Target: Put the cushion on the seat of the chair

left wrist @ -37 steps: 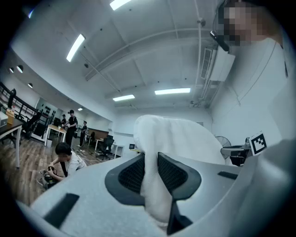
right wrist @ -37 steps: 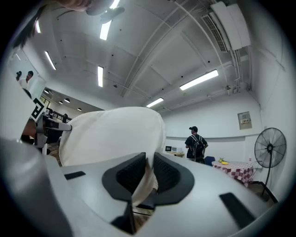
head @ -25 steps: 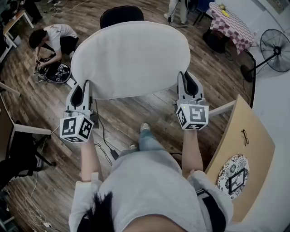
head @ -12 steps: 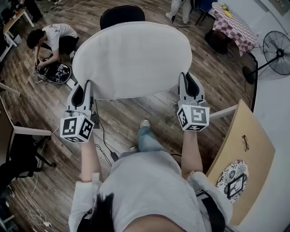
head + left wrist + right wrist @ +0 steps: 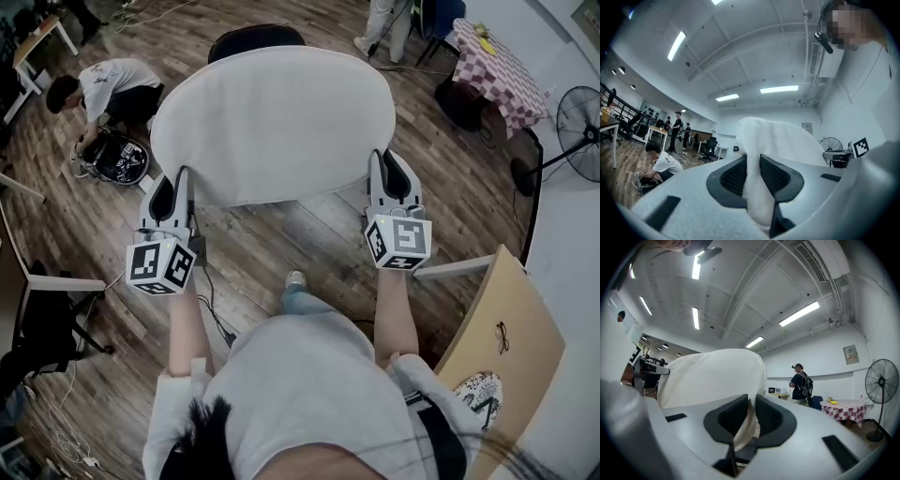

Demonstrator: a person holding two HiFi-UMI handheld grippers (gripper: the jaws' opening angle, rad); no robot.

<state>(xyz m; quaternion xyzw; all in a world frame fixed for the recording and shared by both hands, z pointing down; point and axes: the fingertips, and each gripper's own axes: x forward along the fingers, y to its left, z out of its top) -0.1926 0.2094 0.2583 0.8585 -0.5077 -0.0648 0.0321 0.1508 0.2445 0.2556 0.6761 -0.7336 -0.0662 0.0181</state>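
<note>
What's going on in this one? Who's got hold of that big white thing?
A person stands holding a white cushion out flat in front of them with two handheld grippers. The left gripper is clamped on the cushion's near left edge and the right gripper on its near right edge, with fabric pinched between each pair of jaws. A black chair shows just past the cushion's far edge. The cushion hangs in the air above the wooden floor, not yet on the seat.
</note>
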